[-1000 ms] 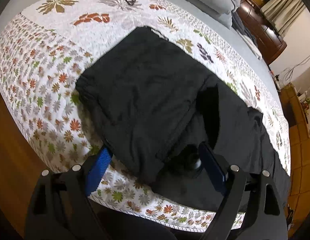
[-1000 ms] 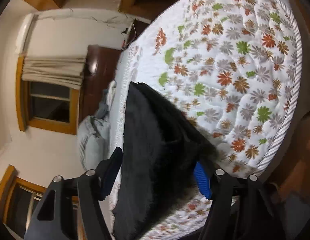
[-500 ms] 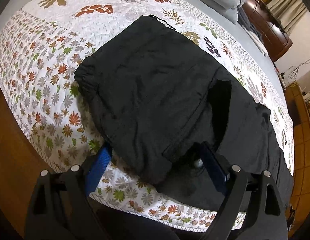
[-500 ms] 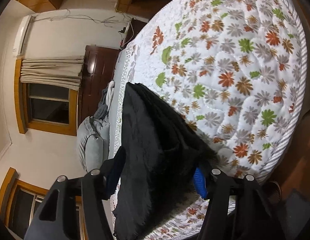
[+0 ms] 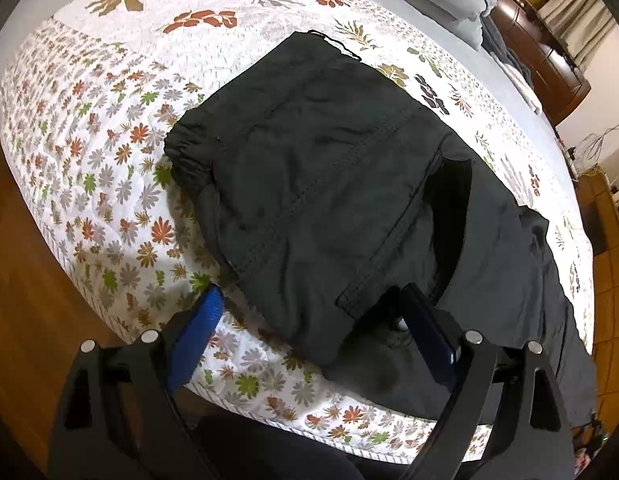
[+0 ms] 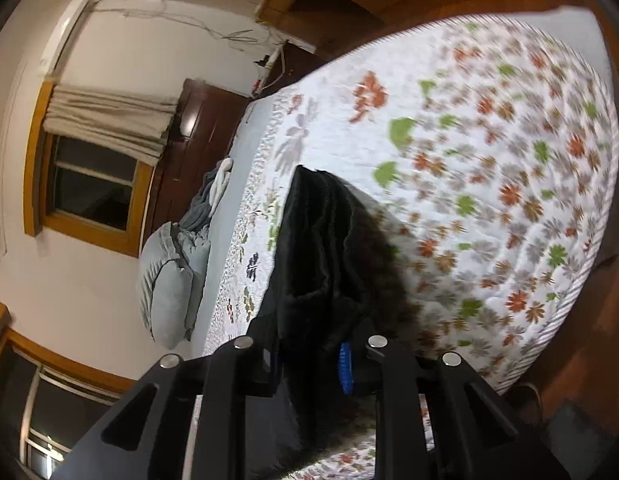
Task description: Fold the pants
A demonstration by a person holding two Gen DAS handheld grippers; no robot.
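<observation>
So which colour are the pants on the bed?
Black pants; clearest in the left wrist view.

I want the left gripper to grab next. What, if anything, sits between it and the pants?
Nothing visible does: the open left gripper already straddles the black pants' near fold on the quilt.

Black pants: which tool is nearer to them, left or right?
Right. The right tool has just been closing and is clamped on a fold of the black pants. The left tool hangs open above their near edge, pads not pressing the cloth.
</observation>
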